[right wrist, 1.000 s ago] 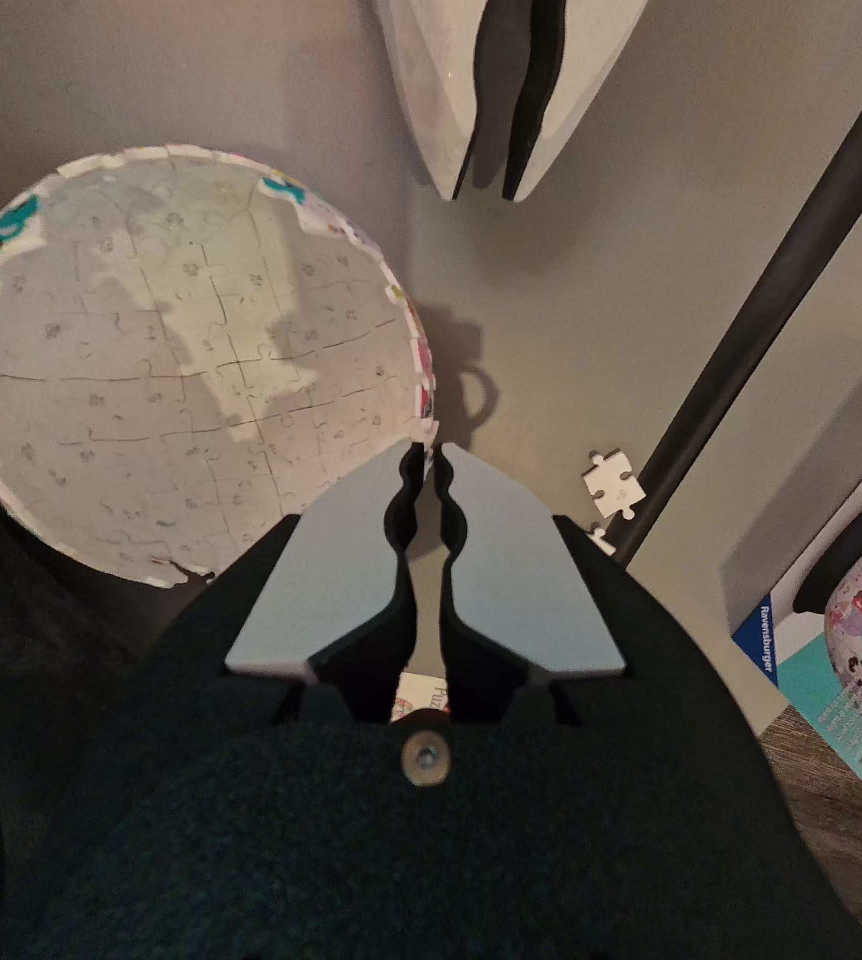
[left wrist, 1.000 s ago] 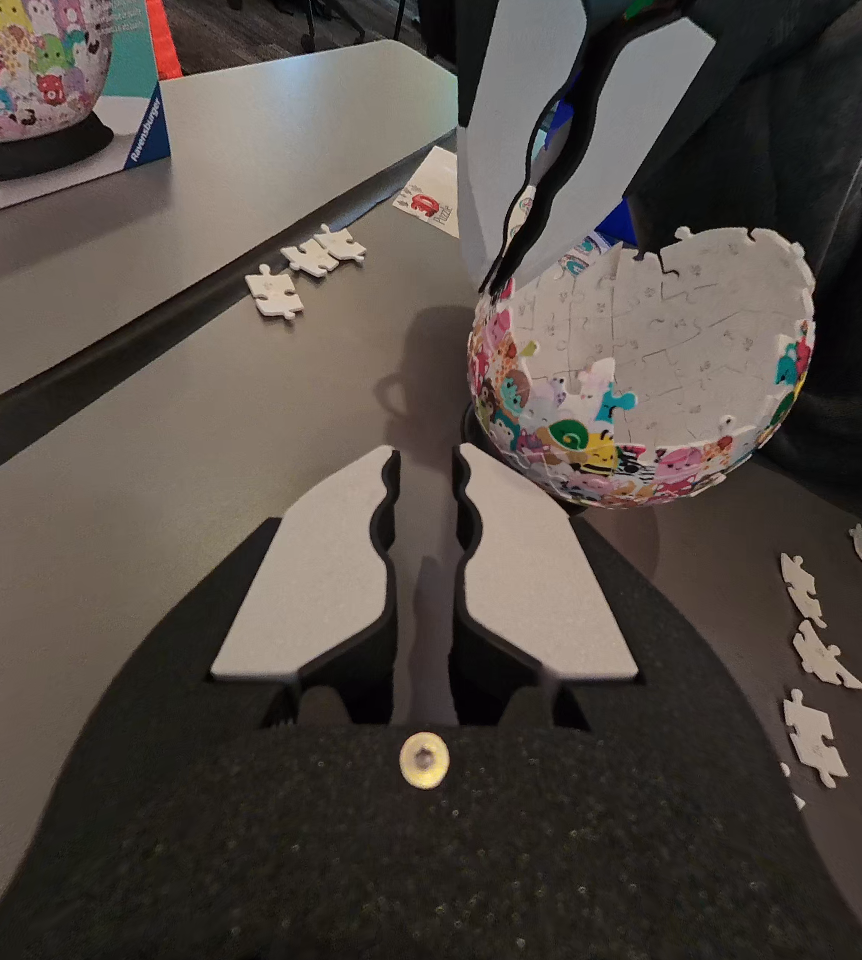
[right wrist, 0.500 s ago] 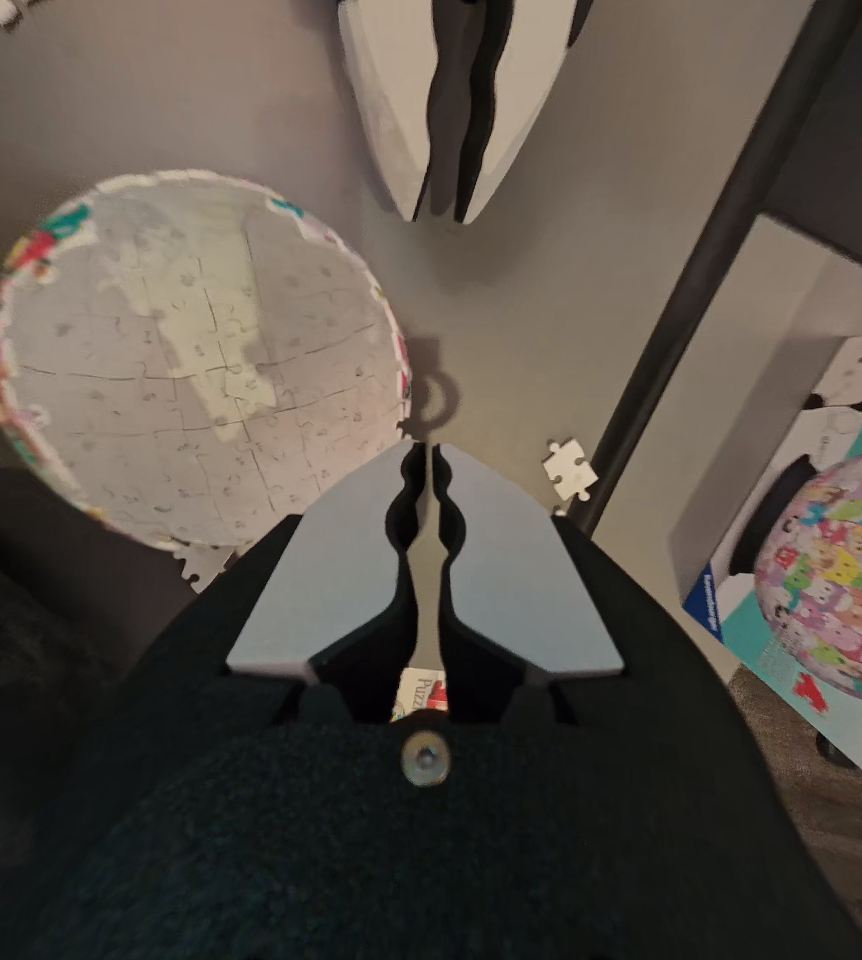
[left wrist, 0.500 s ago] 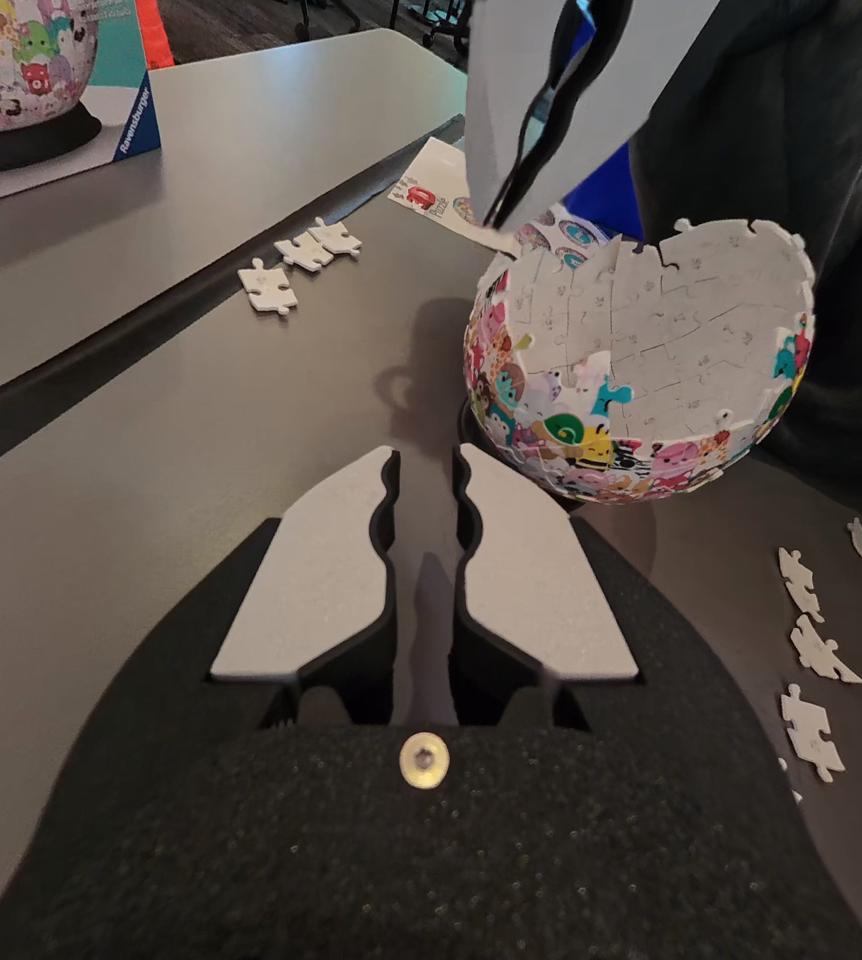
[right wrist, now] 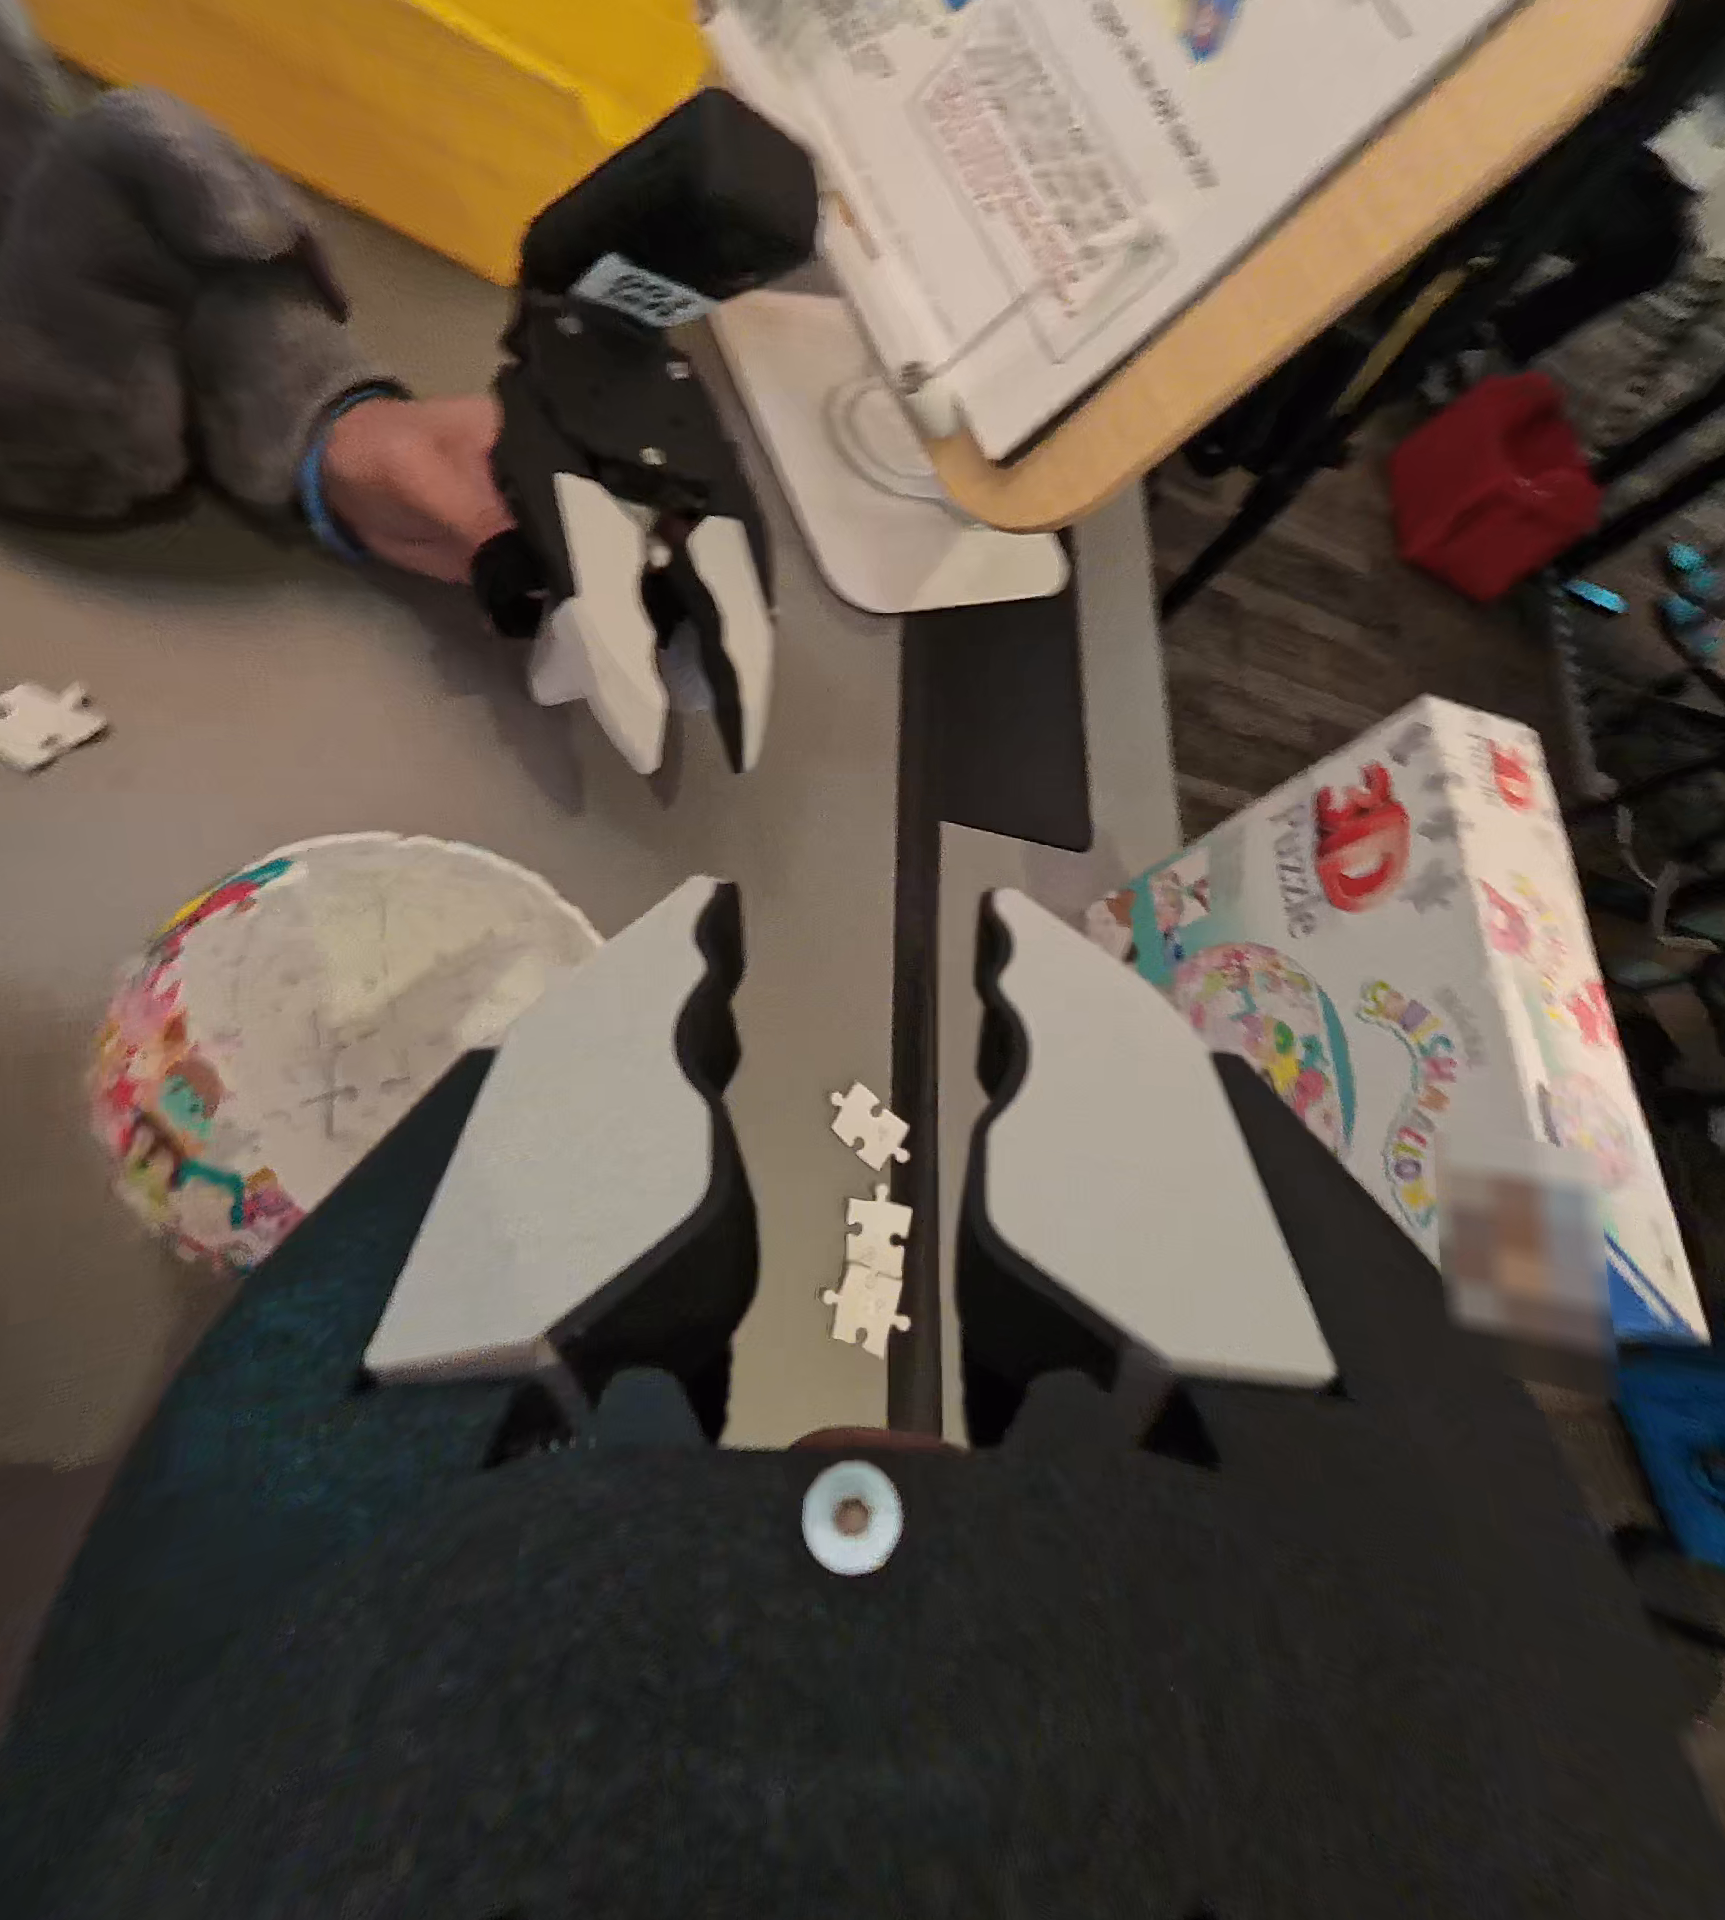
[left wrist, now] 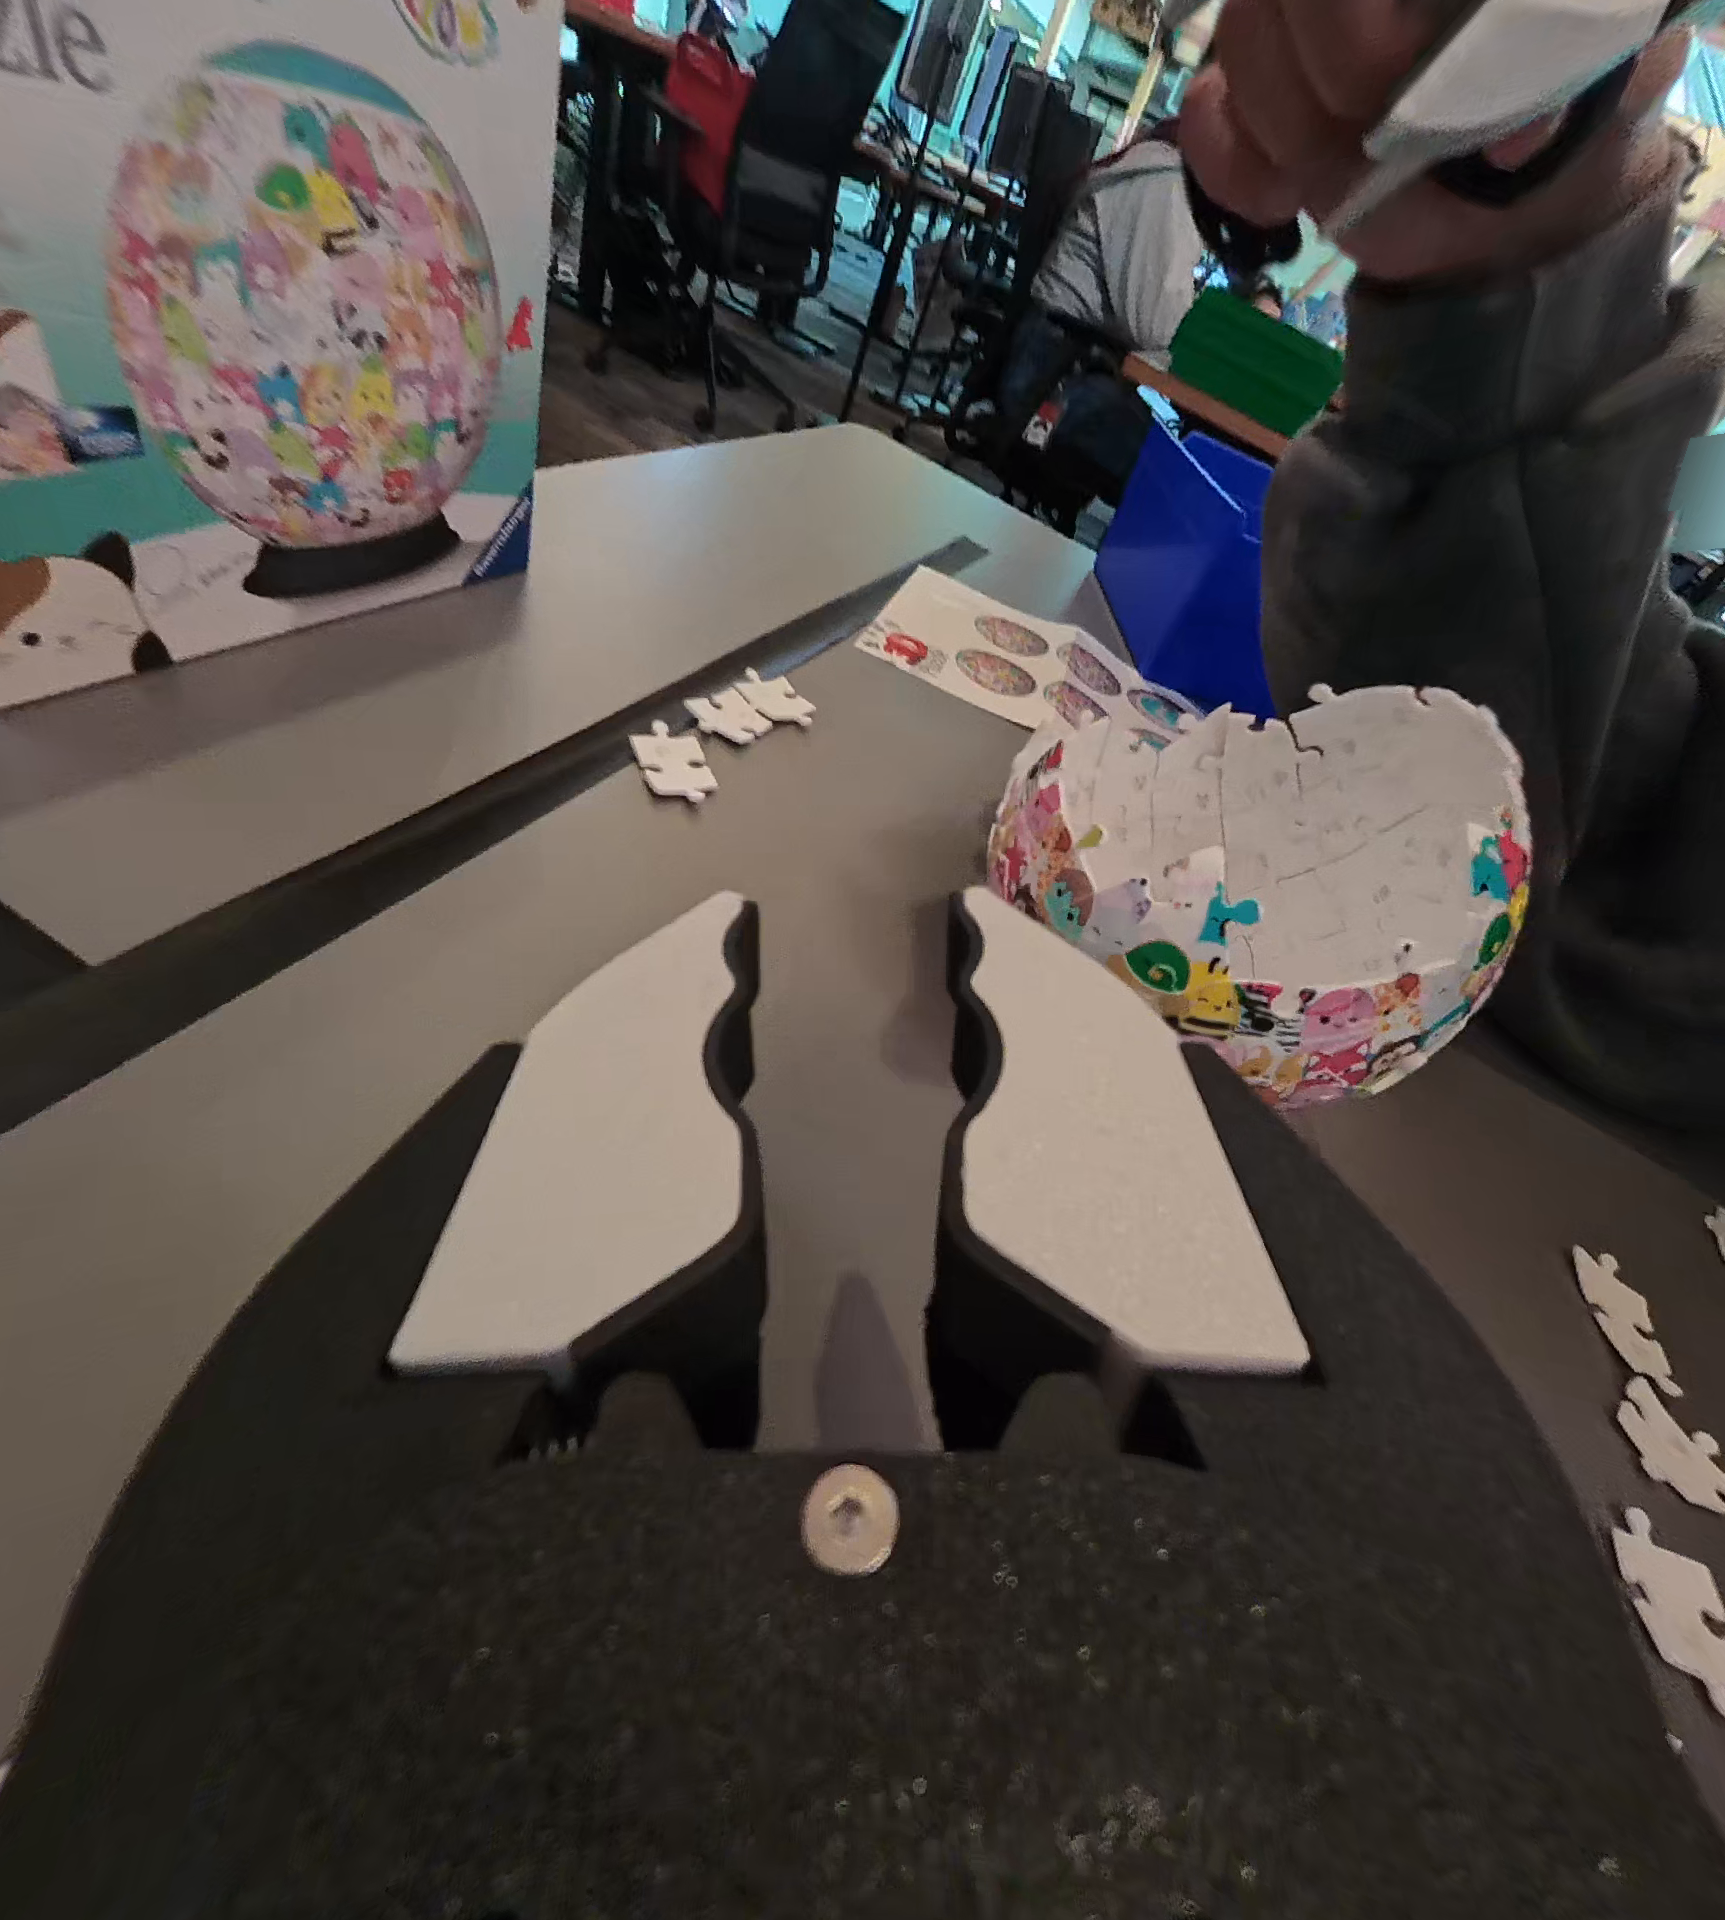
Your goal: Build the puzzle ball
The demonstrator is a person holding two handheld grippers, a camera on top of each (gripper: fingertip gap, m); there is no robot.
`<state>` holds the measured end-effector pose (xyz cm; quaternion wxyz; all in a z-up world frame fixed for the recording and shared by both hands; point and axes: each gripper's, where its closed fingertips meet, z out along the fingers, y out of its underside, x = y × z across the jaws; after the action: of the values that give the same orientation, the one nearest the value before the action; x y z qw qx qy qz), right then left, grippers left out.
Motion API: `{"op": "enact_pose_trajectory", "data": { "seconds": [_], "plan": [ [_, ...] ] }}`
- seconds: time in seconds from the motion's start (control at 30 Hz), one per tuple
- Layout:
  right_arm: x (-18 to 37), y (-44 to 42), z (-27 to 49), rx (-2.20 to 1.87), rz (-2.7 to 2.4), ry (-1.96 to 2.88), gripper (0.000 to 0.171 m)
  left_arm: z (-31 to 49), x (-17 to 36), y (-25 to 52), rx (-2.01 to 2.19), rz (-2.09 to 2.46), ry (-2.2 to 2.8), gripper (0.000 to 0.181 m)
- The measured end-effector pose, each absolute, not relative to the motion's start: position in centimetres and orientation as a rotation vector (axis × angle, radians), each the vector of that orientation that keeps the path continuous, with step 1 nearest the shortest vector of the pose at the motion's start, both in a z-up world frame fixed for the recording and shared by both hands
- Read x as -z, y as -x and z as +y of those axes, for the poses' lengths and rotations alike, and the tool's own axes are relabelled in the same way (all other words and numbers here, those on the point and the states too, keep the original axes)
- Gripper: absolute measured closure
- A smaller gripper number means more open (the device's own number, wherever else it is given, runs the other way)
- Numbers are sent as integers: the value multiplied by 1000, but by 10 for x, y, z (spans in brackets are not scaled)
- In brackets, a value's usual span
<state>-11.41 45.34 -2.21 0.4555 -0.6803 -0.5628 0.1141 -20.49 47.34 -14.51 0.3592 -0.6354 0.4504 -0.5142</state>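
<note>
Both tongs stood open and empty: the left tongs low over the counter, the right tongs above three loose pieces. The half-built ball sat right. Best to pinch one piece by its edge.

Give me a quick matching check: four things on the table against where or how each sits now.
1. half-ball
2. box
3. left tongs
4. three pieces

a. open, empty
b. standing on the far table
c. lying by the table seam
d. open side up, near the sleeve

Pairs: 1-d, 2-b, 3-a, 4-c
</note>
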Motion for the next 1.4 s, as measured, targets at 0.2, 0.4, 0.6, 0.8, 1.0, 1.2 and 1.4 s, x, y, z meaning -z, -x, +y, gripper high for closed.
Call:
{"op": "enact_pose_trajectory", "data": {
  "seconds": [0.2, 0.4, 0.6, 0.8, 1.0, 1.2, 1.4],
  "plan": [
    [19, 66, 448, -280, -782, 1725, 119, 481, 134, 218, 1268, 1076, 1568, 129],
    [61, 35, 385, -391, -405, 1659, 114, 479, 134, 230, 960, 1070, 1493, 114],
    [116, 50, 325, -293, -443, 1615, 113, 475, 111, 257, 774, 836, 1345, 129],
    [114, 39, 317, -162, -403, 1505, 118, 478, 114, 260, 728, 812, 1382, 133],
    [118, 37, 321, -170, -387, 1523, 118, 472, 118, 255, 702, 870, 1388, 136],
    [121, 39, 323, -160, -406, 1537, 120, 469, 123, 252, 724, 909, 1412, 137],
    [120, 37, 323, -180, -392, 1534, 122, 470, 126, 249, 750, 923, 1442, 136]
  ]
}}
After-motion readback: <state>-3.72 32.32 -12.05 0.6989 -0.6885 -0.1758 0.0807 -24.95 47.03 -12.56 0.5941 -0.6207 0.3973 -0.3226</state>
